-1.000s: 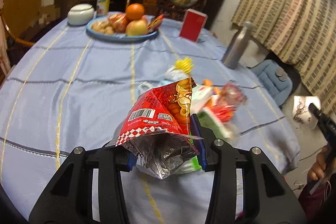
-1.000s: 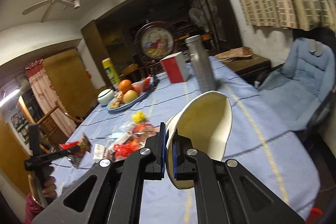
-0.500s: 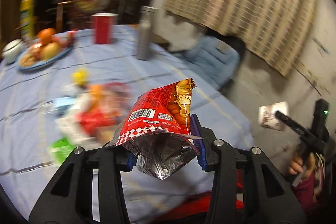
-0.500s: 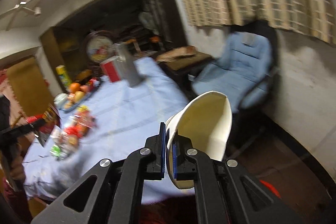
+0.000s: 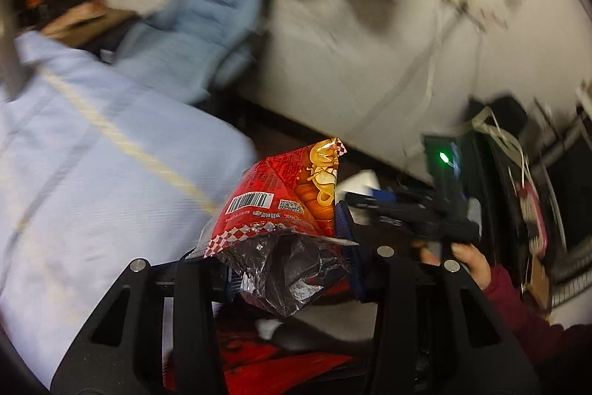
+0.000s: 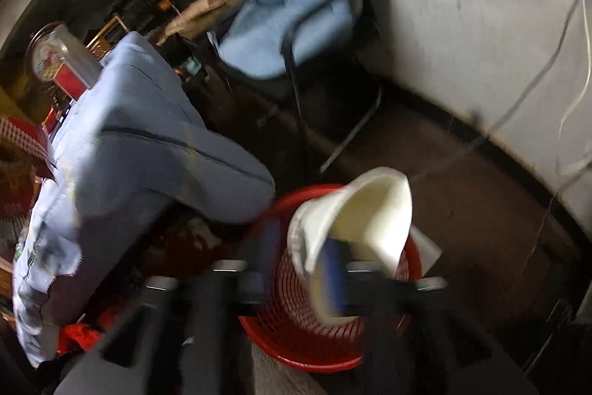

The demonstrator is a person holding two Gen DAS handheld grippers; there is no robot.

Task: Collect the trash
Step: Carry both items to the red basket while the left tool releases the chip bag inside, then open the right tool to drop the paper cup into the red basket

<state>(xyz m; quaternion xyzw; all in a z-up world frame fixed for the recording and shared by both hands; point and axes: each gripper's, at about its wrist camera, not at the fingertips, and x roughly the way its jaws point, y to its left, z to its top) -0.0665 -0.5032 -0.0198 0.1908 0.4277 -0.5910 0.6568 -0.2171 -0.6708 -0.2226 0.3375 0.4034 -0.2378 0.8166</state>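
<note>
My left gripper (image 5: pixel 285 239) is shut on a red snack bag (image 5: pixel 285 210), held off the table's edge above a red basket (image 5: pixel 266 358) that shows below it. My right gripper (image 6: pixel 299 247) has its jaws apart, and a white paper cup (image 6: pixel 355 221) leans against the right finger over the red mesh waste basket (image 6: pixel 325 339) on the floor. The view is blurred, so I cannot tell whether the cup is still held. The right gripper also shows in the left wrist view (image 5: pixel 370 198), to the right of the bag.
The table with the blue cloth (image 5: pixel 74 173) hangs at the left in both views (image 6: pixel 122 143). A light blue padded chair (image 6: pixel 296 6) stands by the white wall (image 6: pixel 462 6). Dark floor surrounds the basket.
Both grippers have swung away from the table and down towards the floor basket. The right jaws have spread and the cup has tipped. The left still grips the bag.
</note>
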